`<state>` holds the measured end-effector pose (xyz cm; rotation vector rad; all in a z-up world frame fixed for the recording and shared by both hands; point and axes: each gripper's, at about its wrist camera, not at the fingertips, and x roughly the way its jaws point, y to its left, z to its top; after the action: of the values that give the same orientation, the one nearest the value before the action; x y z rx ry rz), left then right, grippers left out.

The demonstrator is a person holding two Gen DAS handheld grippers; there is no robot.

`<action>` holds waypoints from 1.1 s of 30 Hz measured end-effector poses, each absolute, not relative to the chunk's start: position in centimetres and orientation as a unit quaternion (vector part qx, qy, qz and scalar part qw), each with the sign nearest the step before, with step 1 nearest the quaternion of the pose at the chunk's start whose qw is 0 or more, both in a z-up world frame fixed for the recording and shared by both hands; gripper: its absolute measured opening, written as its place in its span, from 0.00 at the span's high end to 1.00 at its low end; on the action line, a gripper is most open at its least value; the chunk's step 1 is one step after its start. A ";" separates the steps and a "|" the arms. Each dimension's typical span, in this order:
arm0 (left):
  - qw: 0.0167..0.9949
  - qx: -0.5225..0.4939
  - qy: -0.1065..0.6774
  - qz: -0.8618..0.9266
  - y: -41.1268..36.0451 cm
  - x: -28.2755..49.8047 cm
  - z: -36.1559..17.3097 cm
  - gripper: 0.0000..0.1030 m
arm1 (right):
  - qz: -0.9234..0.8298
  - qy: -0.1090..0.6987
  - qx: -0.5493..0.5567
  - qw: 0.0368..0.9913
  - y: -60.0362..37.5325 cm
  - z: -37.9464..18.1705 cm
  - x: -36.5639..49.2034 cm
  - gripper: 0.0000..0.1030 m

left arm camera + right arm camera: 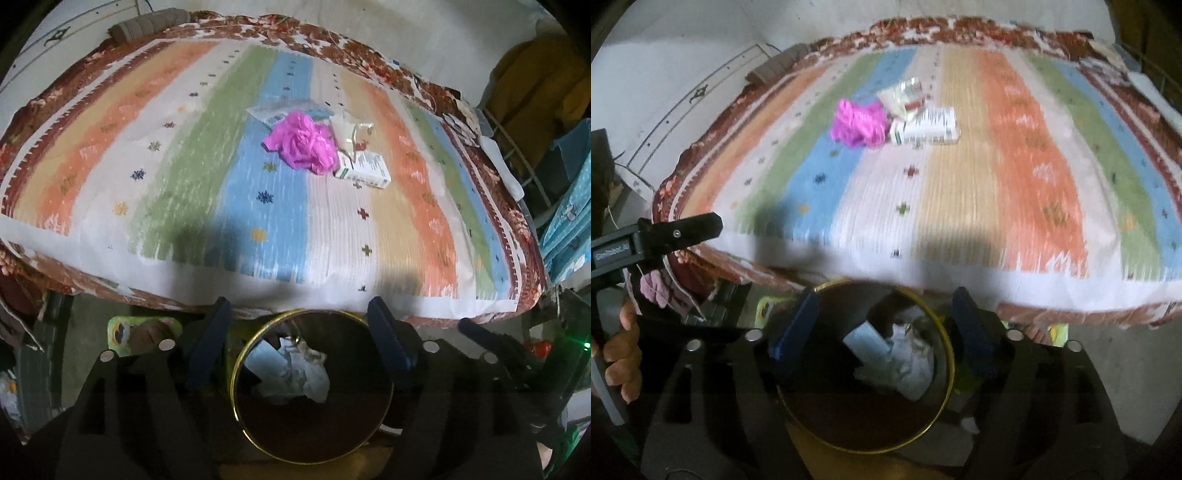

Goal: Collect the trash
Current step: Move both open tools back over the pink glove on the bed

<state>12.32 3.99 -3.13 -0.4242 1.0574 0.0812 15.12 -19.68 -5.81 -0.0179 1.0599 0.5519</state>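
Blue-padded fingers (pixel 208 343) of the left gripper (pixel 299 347) stand wide apart with nothing between them, poised over a round bin (pixel 384 398) with a thin brass-coloured rim. Crumpled white paper (pixel 310 373) already lies inside it. Beyond, on the striped woven bedspread (pixel 147 177), the remaining trash sits in one cluster near the middle: a crinkled pink plastic bag (pixel 303 142), a flat white carton (pixel 364 171) touching it, a glossy torn wrapper (pixel 351 133) and a clear packet (pixel 273 112) behind. Judging by this, a drop has just ended and the next fetch is due.

From the right wrist, the right gripper (pixel 886 325) likewise stands wide and empty above the same bin (pixel 945 350), paper visible within. A hand (pixel 622 350) grips the other tool at the left edge. The pink bag (pixel 858 123), carton (pixel 923 127) and wrapper (pixel 905 98) lie well apart from the bin, across the bed. Reaching them calls for a forward stretch; the limp bag should pinch easily, the flat carton likely needs an edge grip.
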 end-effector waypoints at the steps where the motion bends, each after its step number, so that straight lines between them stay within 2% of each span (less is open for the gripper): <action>1: 0.843 -0.201 0.498 0.041 4.2 12.6 -2.9 0.24 | 0.261 0.492 -0.008 0.830 -19.7 -5.4 15.3 0.28; 6: 0.852 -0.194 0.484 0.045 4.6 12.9 -2.2 0.19 | 0.267 0.473 -0.009 0.839 -19.5 -4.0 16.2 0.23; 12: 0.855 -0.181 0.483 0.056 5.1 14.0 -2.0 0.16 | 0.272 0.450 -0.005 0.851 -19.6 -2.6 17.1 0.14; 15: 0.861 -0.174 0.475 0.053 5.2 14.7 -1.6 0.07 | 0.271 0.438 -0.006 0.857 -19.5 -2.1 17.4 0.09; 33: 0.860 -0.160 0.480 0.067 6.6 19.3 -1.7 0.06 | 0.269 0.390 -0.033 0.880 -17.5 0.4 22.6 0.09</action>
<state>19.27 6.62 -1.69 -0.3360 1.0076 0.1415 22.64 -17.54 0.40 -0.0681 0.8135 0.5616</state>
